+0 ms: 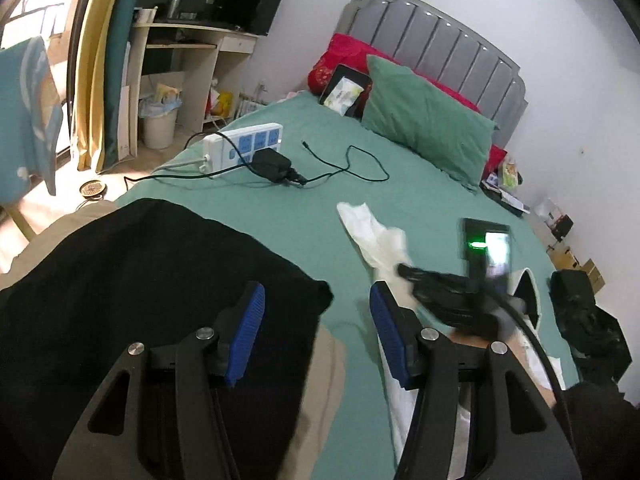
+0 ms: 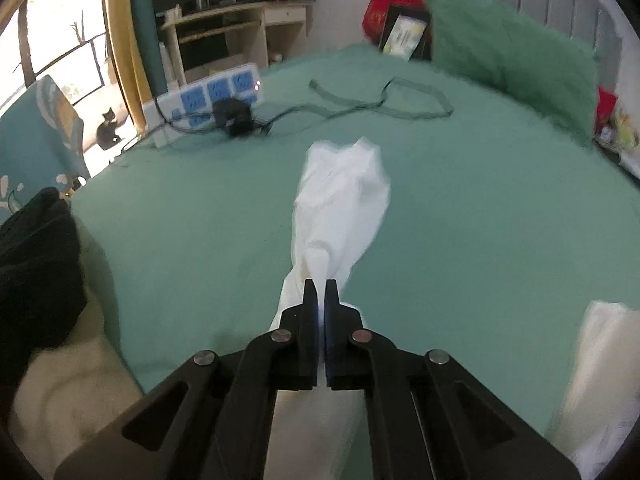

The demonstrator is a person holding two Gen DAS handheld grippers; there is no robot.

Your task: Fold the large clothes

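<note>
The right tongs (image 2: 320, 284) are clamped on a bunched fold of the white garment (image 2: 344, 200), which trails up the middle of the frame across the green bed (image 2: 500, 220). The left tongs (image 1: 316, 300) stand apart, empty, over the black garment (image 1: 140, 280) at lower left. Best to draw the white cloth taut and flat, with the left tongs taking a matching edge.

Green-sheeted bed (image 2: 480, 220) under white garment (image 2: 340, 208), power strip (image 1: 244, 142), pillow (image 1: 424, 120).
</note>
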